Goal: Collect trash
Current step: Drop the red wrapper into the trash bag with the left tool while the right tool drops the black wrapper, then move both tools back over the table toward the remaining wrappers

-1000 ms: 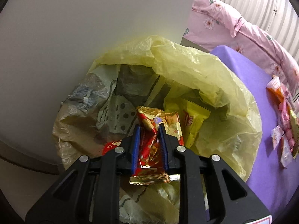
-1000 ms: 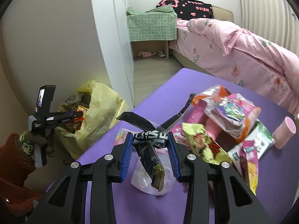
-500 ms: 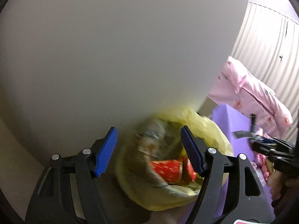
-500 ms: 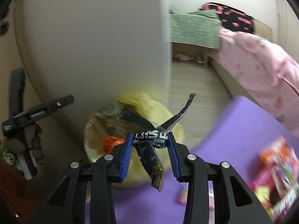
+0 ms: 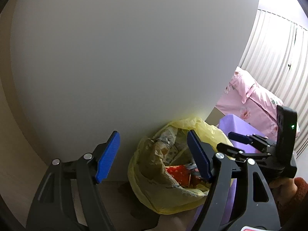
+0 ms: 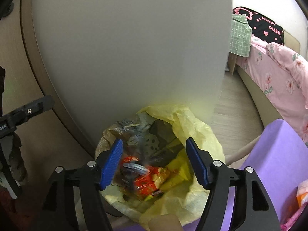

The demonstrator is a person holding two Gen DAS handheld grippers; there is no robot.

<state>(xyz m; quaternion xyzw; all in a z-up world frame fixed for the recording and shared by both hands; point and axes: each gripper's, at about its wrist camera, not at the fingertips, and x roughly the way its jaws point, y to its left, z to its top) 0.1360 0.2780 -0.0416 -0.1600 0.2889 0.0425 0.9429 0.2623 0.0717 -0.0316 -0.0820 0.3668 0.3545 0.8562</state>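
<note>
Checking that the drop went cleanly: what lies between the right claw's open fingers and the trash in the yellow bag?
In the right wrist view, a blurred dark wrapper hangs between the right claw and the yellow bag, apparently falling.

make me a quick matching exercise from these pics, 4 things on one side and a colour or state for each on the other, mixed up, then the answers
1. trash bag
2. left gripper
3. table
4. bedding

a. purple
b. pink with flowers
c. yellow, holding wrappers
d. open, empty

Pairs: 1-c, 2-d, 3-a, 4-b
</note>
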